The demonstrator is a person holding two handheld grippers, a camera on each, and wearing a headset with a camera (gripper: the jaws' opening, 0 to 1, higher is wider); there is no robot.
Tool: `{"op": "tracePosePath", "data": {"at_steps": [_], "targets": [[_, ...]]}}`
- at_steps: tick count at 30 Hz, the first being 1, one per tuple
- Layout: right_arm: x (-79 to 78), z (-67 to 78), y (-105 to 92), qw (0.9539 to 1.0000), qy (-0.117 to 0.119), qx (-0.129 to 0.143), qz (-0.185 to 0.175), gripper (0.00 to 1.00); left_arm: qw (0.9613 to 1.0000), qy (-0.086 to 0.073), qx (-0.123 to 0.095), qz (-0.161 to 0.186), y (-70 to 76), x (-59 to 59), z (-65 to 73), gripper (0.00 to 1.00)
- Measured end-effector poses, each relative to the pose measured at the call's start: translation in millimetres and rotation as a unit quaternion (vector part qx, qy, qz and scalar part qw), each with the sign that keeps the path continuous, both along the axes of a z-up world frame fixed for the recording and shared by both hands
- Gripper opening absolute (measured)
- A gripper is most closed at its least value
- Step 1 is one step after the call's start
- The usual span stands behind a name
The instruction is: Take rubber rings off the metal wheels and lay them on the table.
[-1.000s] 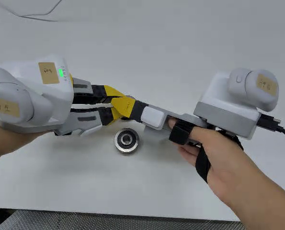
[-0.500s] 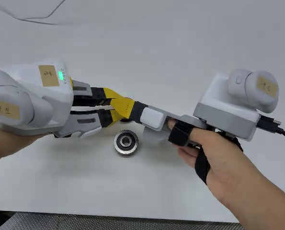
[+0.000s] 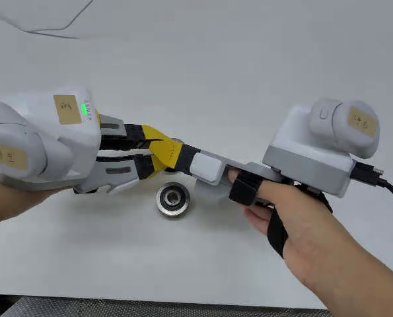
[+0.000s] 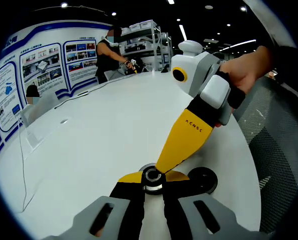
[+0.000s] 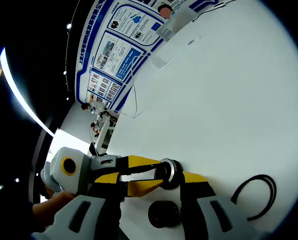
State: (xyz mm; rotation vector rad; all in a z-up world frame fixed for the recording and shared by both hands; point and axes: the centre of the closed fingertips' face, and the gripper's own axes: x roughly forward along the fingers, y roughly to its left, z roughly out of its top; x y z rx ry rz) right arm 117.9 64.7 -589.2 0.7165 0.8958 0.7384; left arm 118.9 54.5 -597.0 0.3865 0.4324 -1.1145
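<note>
Metal wheel [image 4: 153, 175] gripped between left gripper [image 4: 154, 179] jaws

1 clamped wheel [image 4: 152, 178], 1 flat-lying wheel [image 3: 174, 199], 1 loose rubber ring [image 5: 256, 195].

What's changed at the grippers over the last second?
Nothing visible beyond a slight camera shift. The left gripper still clamps the metal wheel, the right gripper still has its jaws at it, and the second wheel lies where it was on the table.
</note>
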Motion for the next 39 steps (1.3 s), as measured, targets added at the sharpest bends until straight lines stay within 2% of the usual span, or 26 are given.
{"op": "tracePosePath", "data": {"at_steps": [12, 25, 39], "targets": [[-3.7, 0.2, 0.6, 1.0, 0.004, -0.007, -0.004, 0.48, 1.0, -0.002, 0.003, 0.0, 0.0, -0.4, -0.5, 0.12], [-7.9, 1.5, 2.0, 0.9997, 0.019, -0.007, -0.015, 0.48, 1.0, -0.002, 0.001, 0.003, 0.6, -1.0, -0.9, 0.12], [-5.3, -0.2, 1.3, 0.9993, 0.03, -0.003, -0.023, 0.47, 1.0, 0.0, -0.001, 0.006, 0.8, -0.6, -0.5, 0.12]]}}
